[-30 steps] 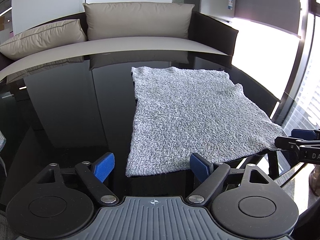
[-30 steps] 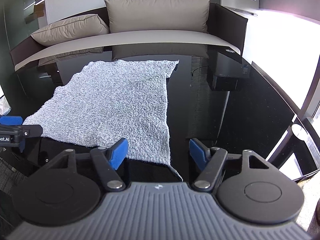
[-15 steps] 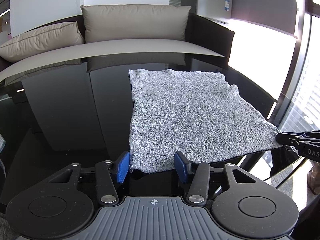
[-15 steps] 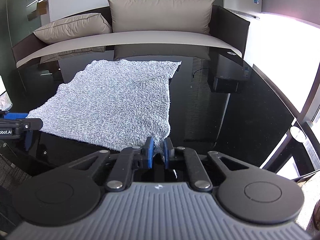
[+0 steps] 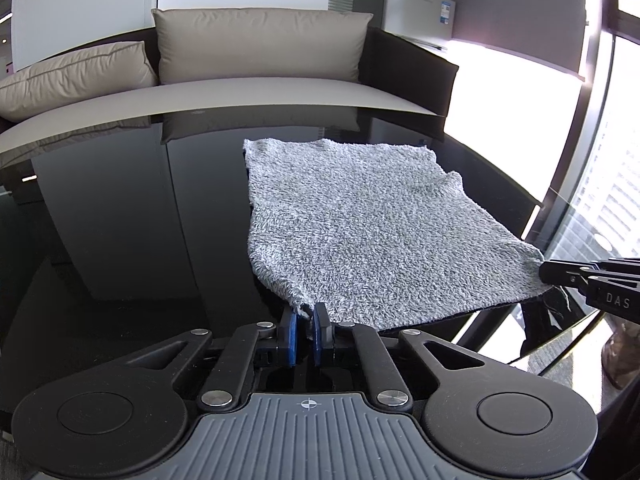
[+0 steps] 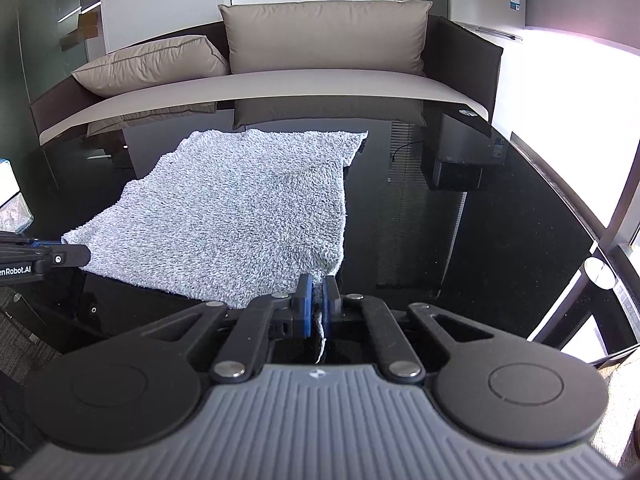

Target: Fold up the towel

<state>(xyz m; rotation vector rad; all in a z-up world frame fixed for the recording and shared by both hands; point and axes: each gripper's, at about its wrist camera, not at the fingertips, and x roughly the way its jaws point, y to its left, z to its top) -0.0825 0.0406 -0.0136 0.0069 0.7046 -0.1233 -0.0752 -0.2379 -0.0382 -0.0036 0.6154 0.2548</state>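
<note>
Both claws pinch the towel's near corners.
Left claw (image 5: 305,325) and right claw (image 6: 316,305) are closed on the towel (image 5: 360,224), spread across the counter (image 5: 120,220), seemingly to lift its near edge evenly.

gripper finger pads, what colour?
Blue. Clearest in the left wrist view, where the left gripper pads pinch the grey towel corner.

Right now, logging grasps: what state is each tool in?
Left tool: closed on the towel's near left corner.
Right tool: closed on its near right corner.
</note>
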